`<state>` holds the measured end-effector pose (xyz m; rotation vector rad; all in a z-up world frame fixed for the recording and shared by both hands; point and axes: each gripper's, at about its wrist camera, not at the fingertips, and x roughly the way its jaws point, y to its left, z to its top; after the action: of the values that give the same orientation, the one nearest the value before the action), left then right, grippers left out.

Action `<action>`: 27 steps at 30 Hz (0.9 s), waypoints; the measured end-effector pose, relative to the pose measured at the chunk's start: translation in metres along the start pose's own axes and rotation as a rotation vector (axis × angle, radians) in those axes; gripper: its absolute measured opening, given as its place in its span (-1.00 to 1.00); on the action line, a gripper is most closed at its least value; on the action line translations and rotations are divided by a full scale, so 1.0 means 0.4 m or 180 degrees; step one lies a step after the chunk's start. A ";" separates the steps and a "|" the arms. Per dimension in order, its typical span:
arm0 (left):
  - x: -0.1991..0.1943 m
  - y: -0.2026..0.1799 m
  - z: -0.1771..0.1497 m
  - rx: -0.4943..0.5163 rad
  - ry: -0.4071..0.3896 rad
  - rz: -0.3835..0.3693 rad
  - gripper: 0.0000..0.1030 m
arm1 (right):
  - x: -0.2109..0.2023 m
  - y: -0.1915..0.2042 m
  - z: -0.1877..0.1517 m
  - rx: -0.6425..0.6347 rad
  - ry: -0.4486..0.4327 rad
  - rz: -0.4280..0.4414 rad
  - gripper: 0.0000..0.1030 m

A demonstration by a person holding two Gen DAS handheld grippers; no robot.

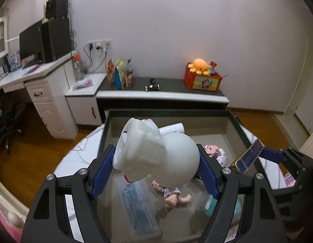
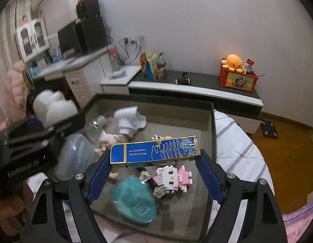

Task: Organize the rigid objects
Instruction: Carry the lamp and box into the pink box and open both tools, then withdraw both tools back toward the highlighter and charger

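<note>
Between my left fingers sits the white toy, clamped across its width; my right fingers grip the blue box endwise, long axis crosswise, both above the glass-walled tray.

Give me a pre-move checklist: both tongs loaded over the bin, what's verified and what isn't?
1. Left tongs shut on the white toy, a pad against each side: ok.
2. Right tongs shut on the blue box by its two ends: ok.
3. Both loads lifted free of the bin contents: ok.
4. White toy seated square: not ok, it sits tilted, its round end against the right-hand pad.
5. Space between the two tongs: ok, apart, side by side.
6. Drop spot chosen: cannot tell; the red crate on the low cabinet already looks full.
</note>
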<state>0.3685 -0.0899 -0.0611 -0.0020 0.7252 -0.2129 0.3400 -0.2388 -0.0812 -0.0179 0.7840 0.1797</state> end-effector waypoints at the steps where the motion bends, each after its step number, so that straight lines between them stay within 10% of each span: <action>1: 0.013 -0.002 -0.002 0.0010 0.0031 -0.0002 0.52 | 0.008 -0.002 -0.001 -0.0009 0.0025 -0.0006 0.61; 12: -0.019 -0.009 -0.043 0.0002 -0.0081 0.0112 0.99 | 0.042 0.008 -0.032 -0.0084 0.0136 -0.0135 1.00; 27: -0.328 0.026 -0.126 -0.0172 -0.0491 0.0163 0.99 | -0.230 0.025 -0.125 0.0549 -0.0449 0.0003 1.00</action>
<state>0.2419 -0.0507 -0.0134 -0.0506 0.5764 -0.1426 0.2396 -0.2472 -0.0515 0.1568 0.6565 0.1123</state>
